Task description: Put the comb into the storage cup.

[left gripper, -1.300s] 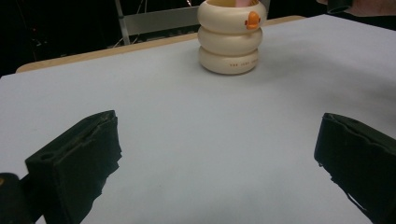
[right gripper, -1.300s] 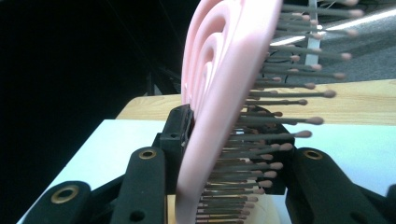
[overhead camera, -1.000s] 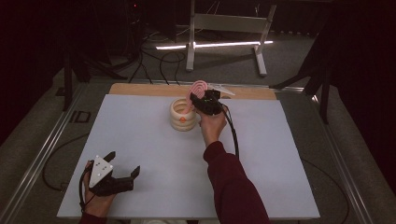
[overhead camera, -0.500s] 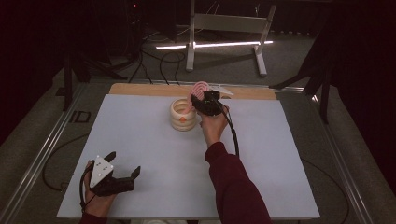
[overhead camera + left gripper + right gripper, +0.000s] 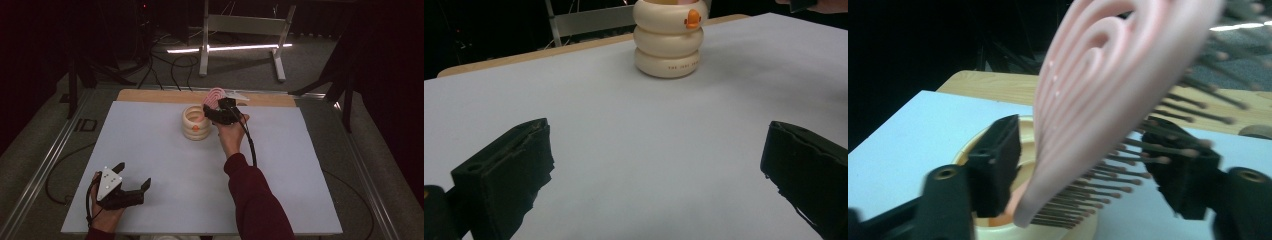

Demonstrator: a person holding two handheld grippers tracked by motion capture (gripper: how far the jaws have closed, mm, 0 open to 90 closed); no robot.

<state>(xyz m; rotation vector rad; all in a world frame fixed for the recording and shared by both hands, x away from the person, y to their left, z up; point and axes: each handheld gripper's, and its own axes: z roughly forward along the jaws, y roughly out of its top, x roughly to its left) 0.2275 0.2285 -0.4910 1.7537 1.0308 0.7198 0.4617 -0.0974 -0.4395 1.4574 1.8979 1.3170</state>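
A cream ring-stacked holder (image 5: 196, 125) with an orange mark stands at the far middle of the white table (image 5: 280, 190). A pink hairbrush (image 5: 214, 95) rises from it, tilted. My right gripper (image 5: 212, 112) hovers at the holder's right rim. In the right gripper view its jaws have just been opening and stand open on either side of the blurred brush (image 5: 1098, 90), whose bristles brush the right jaw above the holder (image 5: 1058, 232). My left gripper (image 5: 134, 177) rests open near the front left edge. The left gripper view shows it (image 5: 659, 170) empty, with the holder (image 5: 668, 45) far ahead.
A wooden board (image 5: 150, 96) lines the table's far edge, with a small white object (image 5: 239, 95) behind the brush. A metal stand (image 5: 240, 30) and cables lie on the floor beyond. The right forearm in a dark red sleeve (image 5: 255, 195) crosses the table's middle.
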